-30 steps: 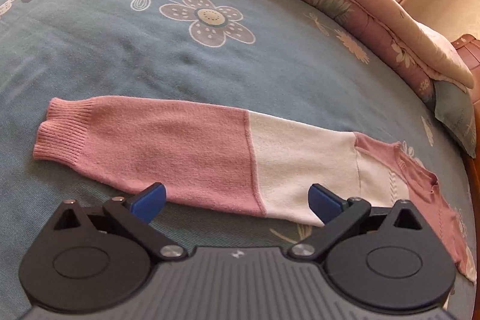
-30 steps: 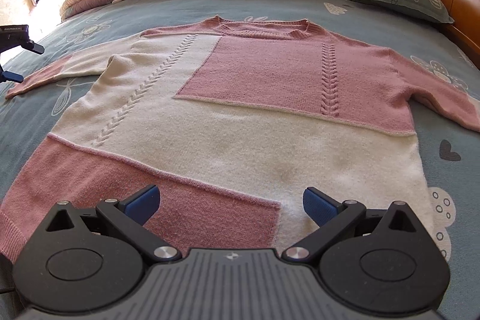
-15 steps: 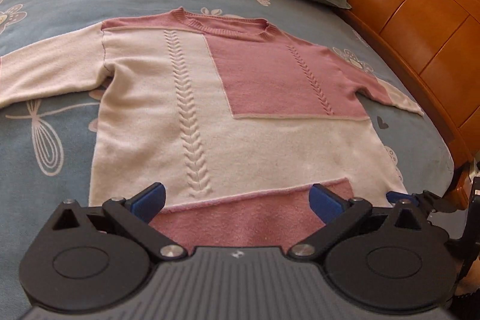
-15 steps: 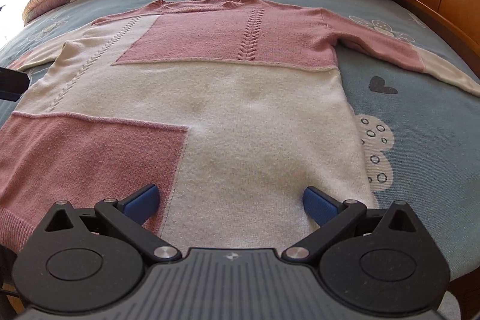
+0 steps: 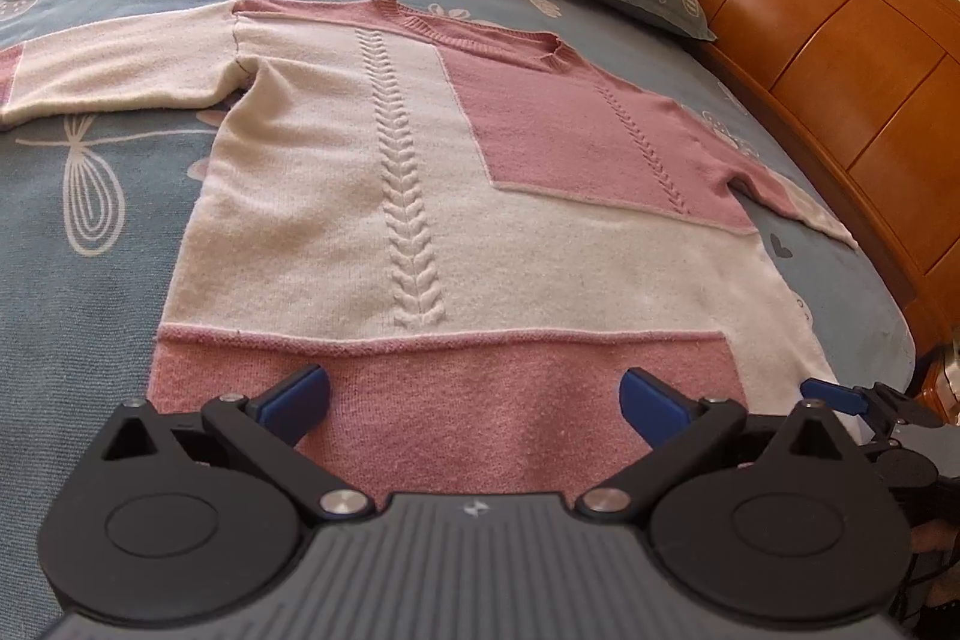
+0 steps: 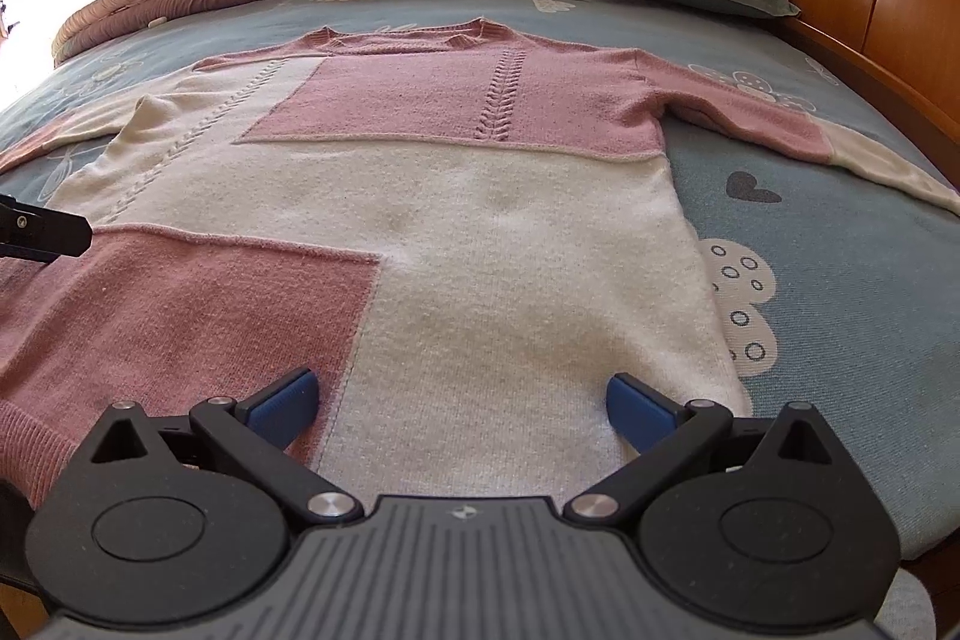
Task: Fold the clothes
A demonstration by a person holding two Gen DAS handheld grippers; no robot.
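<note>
Here, the sweater (image 6: 480, 220) lies flat and face-up on the bed (image 6: 840, 280), sleeves spread, collar at 12 o'clock and hem at 6 o'clock nearest me. My left hand-held gripper (image 5: 474, 394) hovers with jaws spread wide over the pink hem panel (image 5: 480, 400), holding nothing; my right hand-held gripper (image 6: 459, 403) hovers likewise agape over the white hem corner. Risk: pinching only the top knit layer, or grasping the two corners unevenly, would likely skew the fold. The right sleeve (image 6: 840, 142) reaches the bed's 3 o'clock edge and may slip off.
</note>
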